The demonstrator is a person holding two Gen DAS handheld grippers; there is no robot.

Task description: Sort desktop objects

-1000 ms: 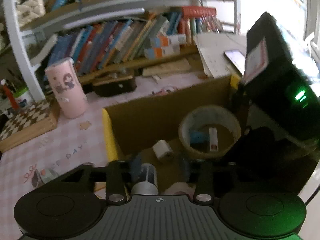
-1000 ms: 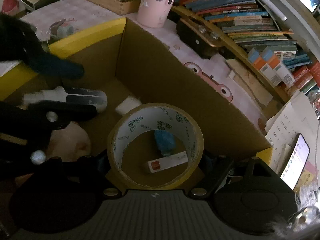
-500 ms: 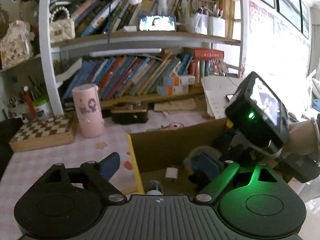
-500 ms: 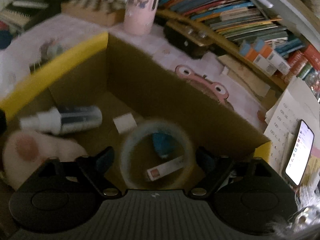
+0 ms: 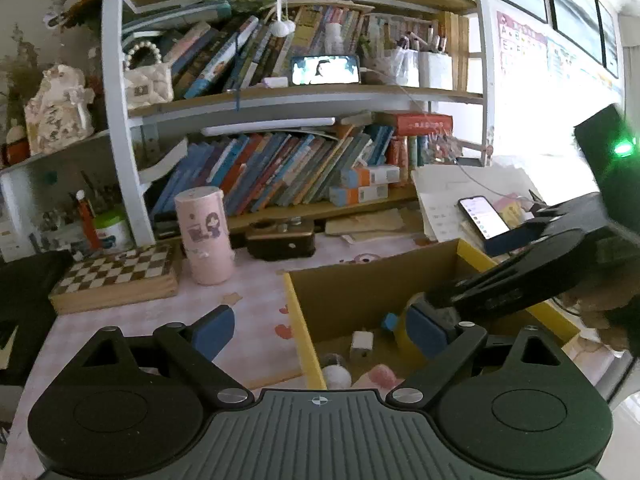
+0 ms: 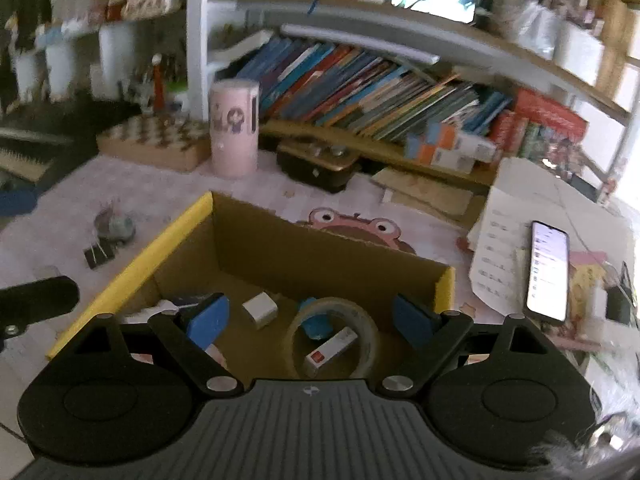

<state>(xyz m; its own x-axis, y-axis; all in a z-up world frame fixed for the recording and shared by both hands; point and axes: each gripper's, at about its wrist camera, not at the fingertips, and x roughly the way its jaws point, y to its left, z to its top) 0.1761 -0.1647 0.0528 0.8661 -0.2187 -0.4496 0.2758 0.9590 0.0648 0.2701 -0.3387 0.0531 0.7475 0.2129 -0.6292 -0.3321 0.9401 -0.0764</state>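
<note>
**A:** From the left wrist view, how far along is the sorting?

**B:** The left gripper [image 5: 320, 330] is spread wide and holds nothing. Its pads straddle the yellow-edged wall of the cardboard box [image 5: 304, 334]. Inside the box I can make out a white charger cube [image 5: 361, 344] and something pink and soft [image 5: 376, 374]. The right gripper [image 5: 520, 276] hangs over the box's far side.

**A:** And the right wrist view?

**B:** There the right gripper [image 6: 310, 318] is also spread and empty, above the box. The tape roll [image 6: 334, 334] lies flat on the box floor, ringing a small red-and-white stick [image 6: 330, 347] and a blue bit [image 6: 316, 326]. A spray bottle [image 6: 168, 306] lies at the left.

**A:** What's left?

**B:** Binder clips [image 6: 98, 255] and a small round item [image 6: 114, 226] sit on the pink tablecloth [image 6: 48, 236], outside the box. I'd judge most is done, those remaining.
</note>
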